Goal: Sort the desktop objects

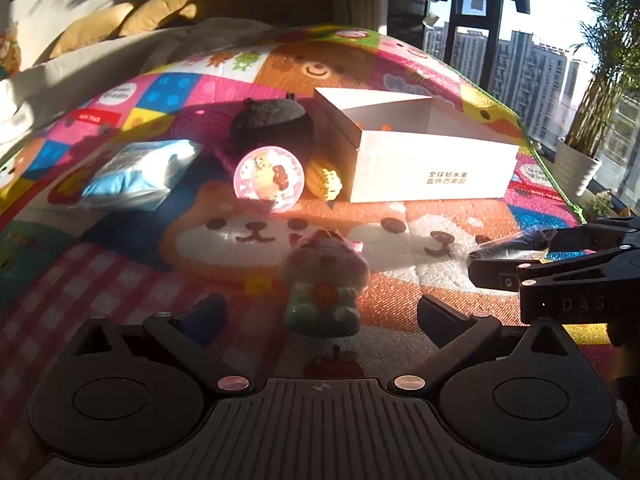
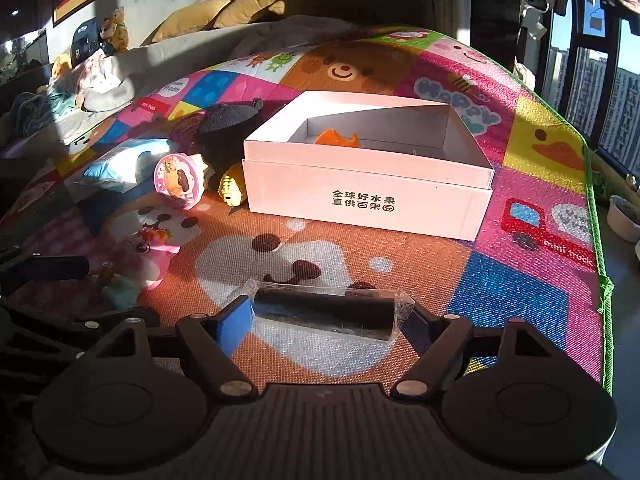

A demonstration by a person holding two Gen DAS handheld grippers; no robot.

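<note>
A pink cat figurine [image 1: 326, 280] stands on the colourful play mat [image 1: 400, 280] between the wide-apart fingers of my left gripper [image 1: 320, 316], which is open and clear of it on both sides. My right gripper [image 2: 324, 322] is shut on a black roll in clear wrap [image 2: 324, 314], which lies crosswise with a pad against each end. The left wrist view shows that roll [image 1: 516, 242] in the right gripper [image 1: 516, 252] at the right edge. A white open box [image 2: 360, 208] stands behind, with an orange thing [image 2: 336, 138] inside.
Left of the box [image 1: 432, 172] lie a yellow corn toy [image 1: 324, 178], a pink round tin [image 1: 269, 179], a black plush [image 1: 272, 122] and a blue packet [image 1: 140, 172]. The mat's green edge [image 2: 600, 240] runs along the right. Cushions and a window lie beyond.
</note>
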